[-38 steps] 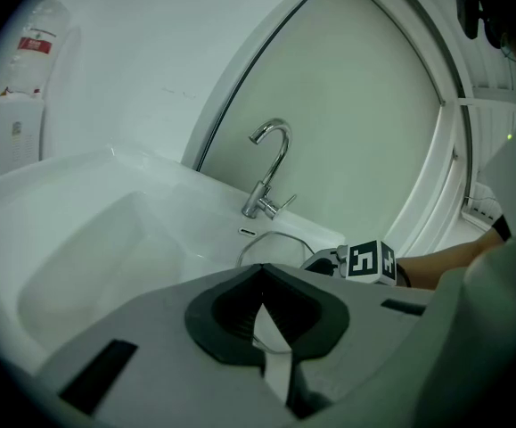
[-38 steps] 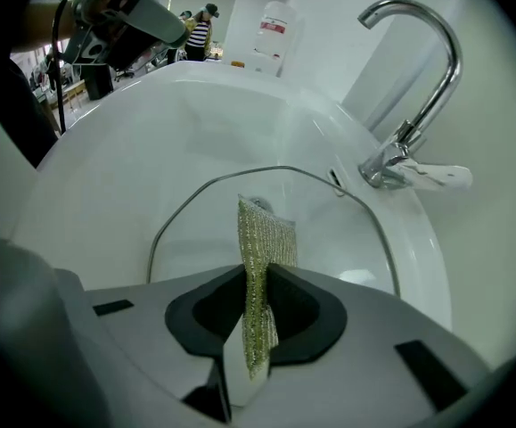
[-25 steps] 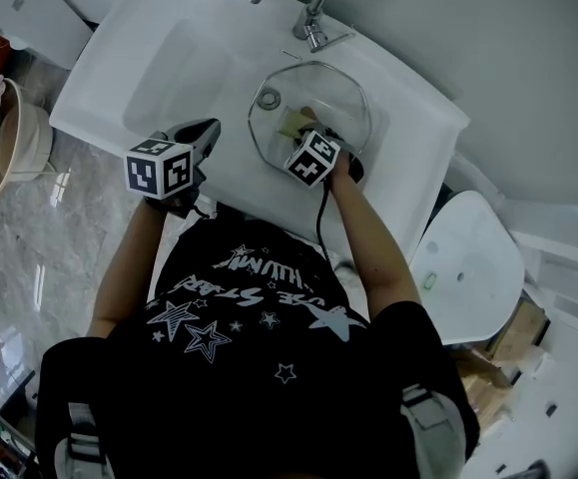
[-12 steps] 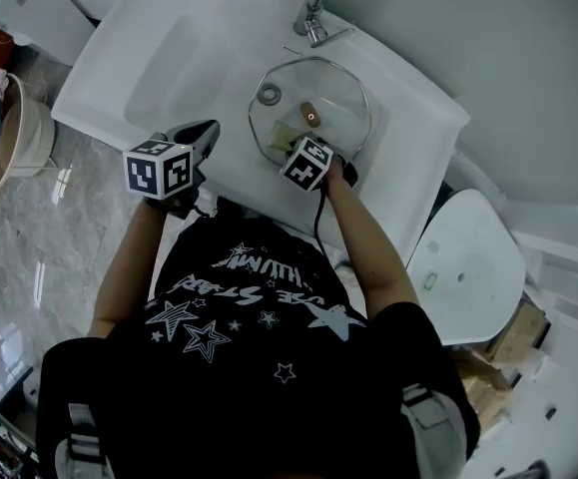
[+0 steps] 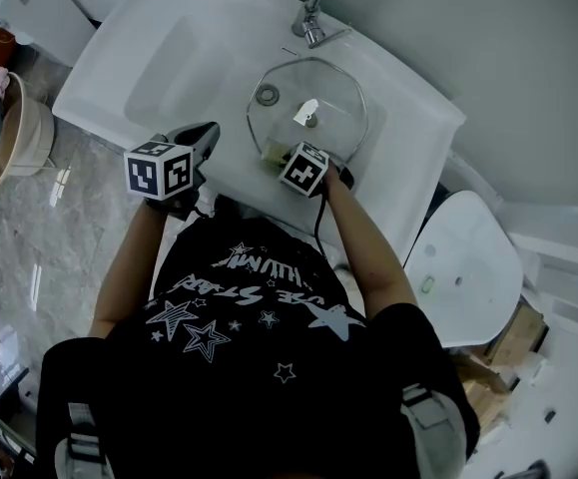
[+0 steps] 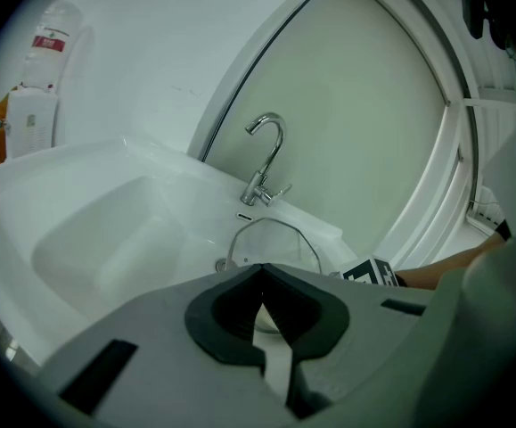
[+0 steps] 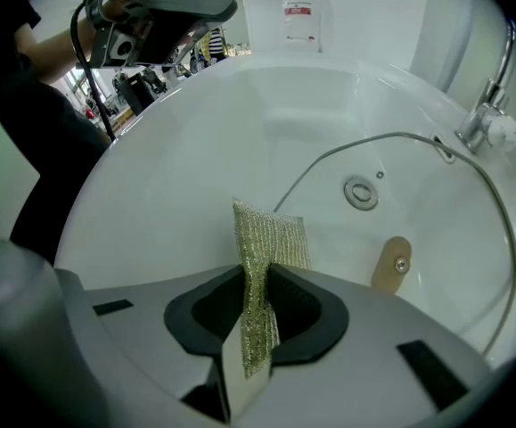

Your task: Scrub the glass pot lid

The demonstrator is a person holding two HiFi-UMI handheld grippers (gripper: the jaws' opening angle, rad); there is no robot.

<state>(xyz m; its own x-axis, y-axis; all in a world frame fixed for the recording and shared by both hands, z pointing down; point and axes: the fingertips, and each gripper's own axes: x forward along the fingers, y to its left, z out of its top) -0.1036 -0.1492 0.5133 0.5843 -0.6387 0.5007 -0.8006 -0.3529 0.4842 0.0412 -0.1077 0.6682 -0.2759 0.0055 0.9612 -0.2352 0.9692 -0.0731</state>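
Glass pot lid (image 5: pixel 333 93) lies in the basin of the white sink (image 5: pixel 159 58), with its knob (image 5: pixel 307 113) near the middle. The faucet (image 5: pixel 303 3) stands at the lid's 12 o'clock, and the drain (image 5: pixel 268 96) shows through the glass toward 9 o'clock.

The right gripper (image 5: pixel 277 154) is at the lid's 7 o'clock edge. Its jaws are clamped on a yellow-green scouring cloth (image 7: pixel 262 239) that stands up between them. The cloth's free end reaches over the lid's metal rim (image 7: pixel 391 135), but whether it touches the glass cannot be told.

The left gripper (image 5: pixel 207 134) hovers over the sink's front edge, at 9 o'clock from the right one and well apart from the lid. In its own view its jaws are pressed together with nothing between them, and the lid shows beyond them at 12 o'clock.

A bottle with a red label (image 7: pixel 300 14) stands at the far end of the sink.
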